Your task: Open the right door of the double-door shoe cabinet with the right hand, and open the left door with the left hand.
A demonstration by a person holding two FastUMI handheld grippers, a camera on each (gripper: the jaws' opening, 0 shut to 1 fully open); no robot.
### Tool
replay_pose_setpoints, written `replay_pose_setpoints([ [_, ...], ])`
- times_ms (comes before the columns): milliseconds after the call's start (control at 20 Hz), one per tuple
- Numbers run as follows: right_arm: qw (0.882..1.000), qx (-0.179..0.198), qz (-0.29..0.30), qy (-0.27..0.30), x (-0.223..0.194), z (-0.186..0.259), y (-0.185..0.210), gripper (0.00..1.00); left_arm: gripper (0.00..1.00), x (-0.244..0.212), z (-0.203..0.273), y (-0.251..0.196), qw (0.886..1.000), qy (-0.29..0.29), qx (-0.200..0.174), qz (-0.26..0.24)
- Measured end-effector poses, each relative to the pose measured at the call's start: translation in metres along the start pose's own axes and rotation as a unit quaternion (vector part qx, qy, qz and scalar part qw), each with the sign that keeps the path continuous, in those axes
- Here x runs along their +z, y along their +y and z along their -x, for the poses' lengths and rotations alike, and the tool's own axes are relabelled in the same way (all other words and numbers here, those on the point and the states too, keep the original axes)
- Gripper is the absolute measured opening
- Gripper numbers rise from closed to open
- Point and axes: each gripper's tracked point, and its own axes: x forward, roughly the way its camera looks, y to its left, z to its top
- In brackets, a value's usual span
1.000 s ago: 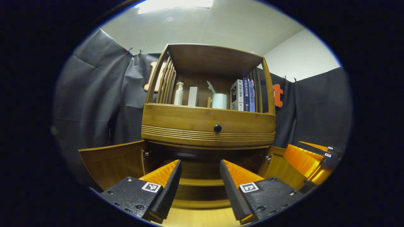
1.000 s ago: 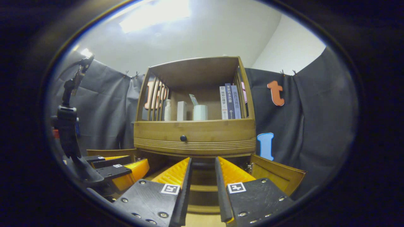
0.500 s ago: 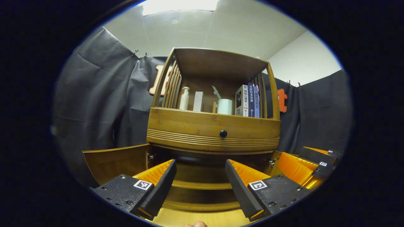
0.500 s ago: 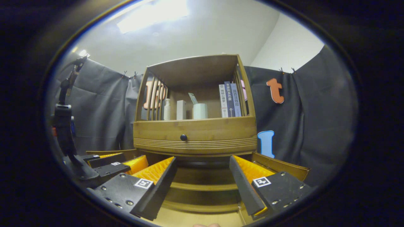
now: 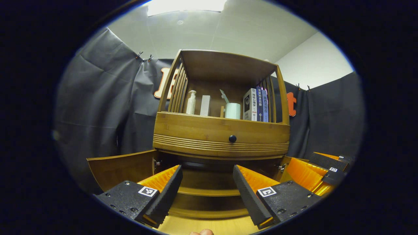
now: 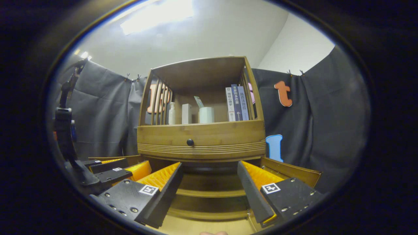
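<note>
doors swung wide either side of both grippers' spread, empty fingers, cabinet ahead

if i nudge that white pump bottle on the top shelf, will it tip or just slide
The pump bottle stands tall and narrow, so a nudge near its top would probably tip it rather than slide it. It looks like plastic, so it is likely light and unlikely to break. The white box stands close beside it and might catch it if it falls that way.

Honey-brown wooden shoe cabinet, black round knob, white cup, orange-and-black left claw
</note>
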Motion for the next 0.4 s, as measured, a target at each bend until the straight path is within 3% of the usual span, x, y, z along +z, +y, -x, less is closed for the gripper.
replay_pose_setpoints([
  [300, 1.0, -0.015, 0.006, -0.006, 0.006, 0.006, 0.004, 0.99, 0.92, 0.001, 0.002, 0.003, 1.0, 0.002, -0.019, 0.0],
  [350, 1.0, -0.018, 0.008, -0.007, 0.006, 0.009, 0.005, 0.99, 0.95, 0.001, 0.002, 0.003, 1.0, 0.002, -0.024, 0.0],
  [400, 1.0, -0.022, 0.009, -0.007, 0.007, 0.011, 0.006, 0.99, 0.92, 0.001, 0.003, 0.003, 1.0, 0.002, -0.029, 0.0],
])
